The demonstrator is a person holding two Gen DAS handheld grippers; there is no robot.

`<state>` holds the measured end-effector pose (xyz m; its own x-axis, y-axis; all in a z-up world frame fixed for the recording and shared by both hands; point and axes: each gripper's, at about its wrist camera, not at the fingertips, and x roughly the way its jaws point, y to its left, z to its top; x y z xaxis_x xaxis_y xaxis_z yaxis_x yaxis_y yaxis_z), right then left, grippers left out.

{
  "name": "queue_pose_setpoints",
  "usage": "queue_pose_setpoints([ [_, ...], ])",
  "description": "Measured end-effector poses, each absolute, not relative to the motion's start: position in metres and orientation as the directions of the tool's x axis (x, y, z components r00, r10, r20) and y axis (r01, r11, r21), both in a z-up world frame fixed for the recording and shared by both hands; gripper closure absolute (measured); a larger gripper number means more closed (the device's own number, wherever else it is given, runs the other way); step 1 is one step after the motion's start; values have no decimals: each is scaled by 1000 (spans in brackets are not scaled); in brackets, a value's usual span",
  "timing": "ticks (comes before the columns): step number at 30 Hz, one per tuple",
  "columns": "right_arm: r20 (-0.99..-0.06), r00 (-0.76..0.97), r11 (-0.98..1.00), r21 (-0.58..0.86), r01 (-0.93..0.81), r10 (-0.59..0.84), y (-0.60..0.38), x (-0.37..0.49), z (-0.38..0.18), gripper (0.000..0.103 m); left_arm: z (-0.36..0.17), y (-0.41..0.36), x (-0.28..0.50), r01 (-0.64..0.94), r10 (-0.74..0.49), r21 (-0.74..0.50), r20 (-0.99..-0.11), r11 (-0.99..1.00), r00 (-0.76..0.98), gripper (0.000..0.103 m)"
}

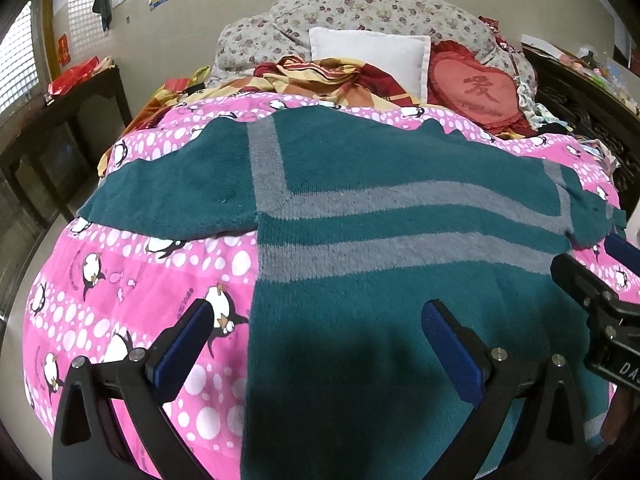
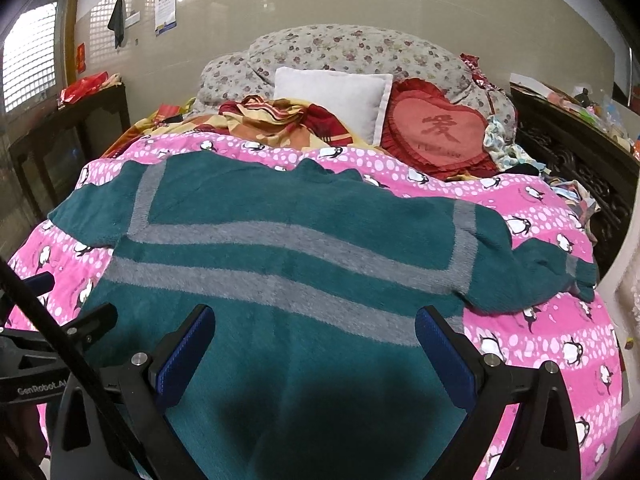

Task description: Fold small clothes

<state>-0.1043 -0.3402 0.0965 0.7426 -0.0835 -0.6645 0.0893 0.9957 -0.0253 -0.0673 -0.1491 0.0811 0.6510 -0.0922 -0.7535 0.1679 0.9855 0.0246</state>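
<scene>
A teal fleece sweater [image 1: 360,208] with grey stripes lies spread flat on a pink penguin blanket [image 1: 120,288], sleeves out to both sides. It also shows in the right wrist view [image 2: 304,248]. My left gripper [image 1: 318,320] is open and empty, hovering over the sweater's lower left edge. My right gripper [image 2: 316,322] is open and empty above the sweater's lower body. The right gripper's body shows at the left wrist view's right edge [image 1: 600,304]; the left one shows at the right wrist view's left edge [image 2: 40,344].
Behind the blanket [image 2: 540,320] lie a rumpled red-yellow cloth [image 1: 320,76], a white pillow [image 1: 372,52], a red heart cushion [image 1: 476,88] and a floral quilt [image 1: 360,8]. Dark wooden furniture stands left [image 1: 80,120] and right [image 2: 572,152] of the bed.
</scene>
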Motion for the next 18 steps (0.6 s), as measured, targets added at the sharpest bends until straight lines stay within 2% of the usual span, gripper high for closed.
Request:
queue_pose_setpoints([
  [8, -687, 723, 996, -20, 88, -77, -343, -94, 88, 1, 78, -140, -60, 171, -99, 15, -763, 985, 639, 0],
  [18, -690, 723, 999, -9, 37, -33, -328, -57, 80, 1, 73, -43, -12, 16, -79, -88, -790, 996, 607, 0],
])
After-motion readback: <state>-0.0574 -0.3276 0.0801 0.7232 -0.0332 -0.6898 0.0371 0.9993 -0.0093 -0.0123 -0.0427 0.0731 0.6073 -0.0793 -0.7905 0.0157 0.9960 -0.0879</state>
